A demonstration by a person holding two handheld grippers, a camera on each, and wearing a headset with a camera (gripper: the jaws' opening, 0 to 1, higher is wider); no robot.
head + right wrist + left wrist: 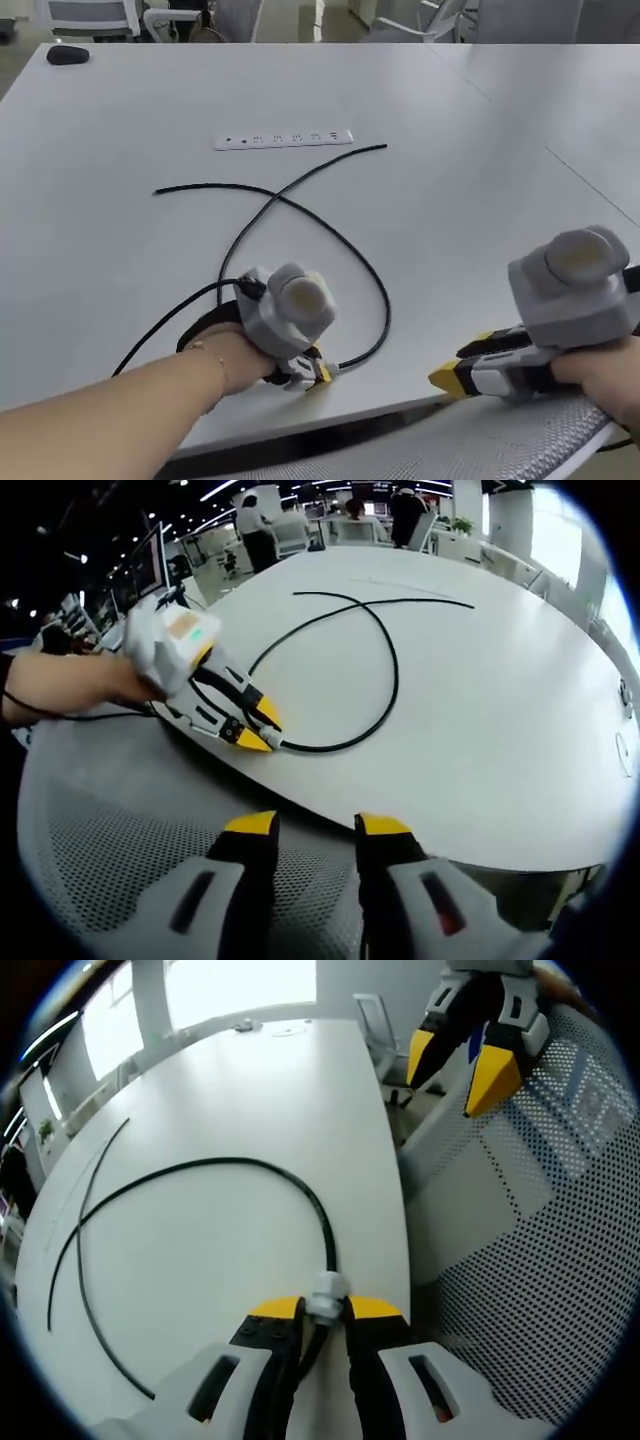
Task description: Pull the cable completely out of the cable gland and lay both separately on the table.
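Cable gland (325, 1295), a small white plastic fitting, is seen clamped between the yellow-tipped jaws of the left gripper (322, 1308) at the near edge of the broad white table (480, 200), and the thin black cable (230, 1161) is seen running straight into it. By these views nothing of the pulling-out is judged to be done. The cable is not yet drawn from the gland, and neither piece is laid down apart from the other. The rest of the cable is spread in a wide loop over the tabletop, crossing itself once, with both long tails carried well away toward the far side. The right gripper (317, 825) is held off the table edge with its jaws parted and nothing between them, over the grey perforated mesh chair back (120, 850), near the left gripper but not touching the cable. A grasp on the cable just beside the gland is judged to be needed first. A flat white power strip (283, 139) lies beyond the loop, and a small dark rounded object (67, 55) sits at the far left corner. Both are well apart from the work. The crossed loop is judged the likeliest snag.
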